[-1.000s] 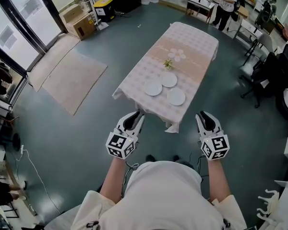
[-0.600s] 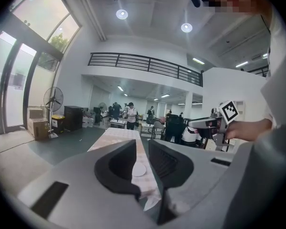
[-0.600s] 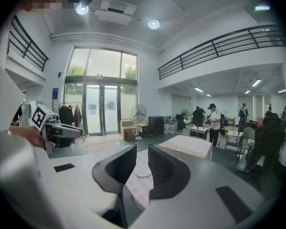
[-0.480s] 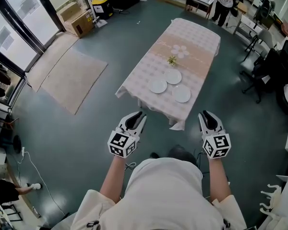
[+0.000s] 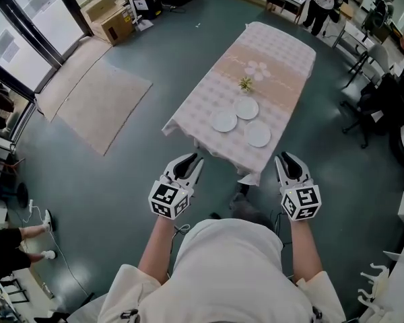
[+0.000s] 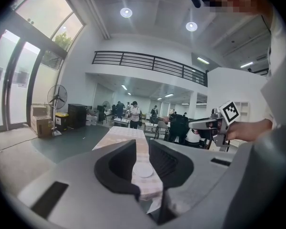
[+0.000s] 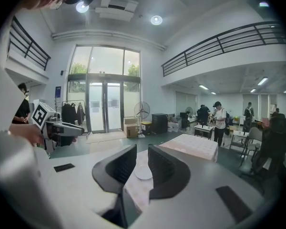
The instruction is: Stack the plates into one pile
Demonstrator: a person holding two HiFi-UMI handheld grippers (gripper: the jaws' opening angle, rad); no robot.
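A: Left gripper (image 5: 192, 160), right gripper (image 5: 289, 159)?
B: Both jaws narrowly parted, holding nothing.
A: Plates (image 5: 246, 108)?
B: Three, unstacked, side by side on the table (image 5: 276, 46), well ahead of both.

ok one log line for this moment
left gripper: jaws open, empty | right gripper: jaws open, empty | plates: three, unstacked on table
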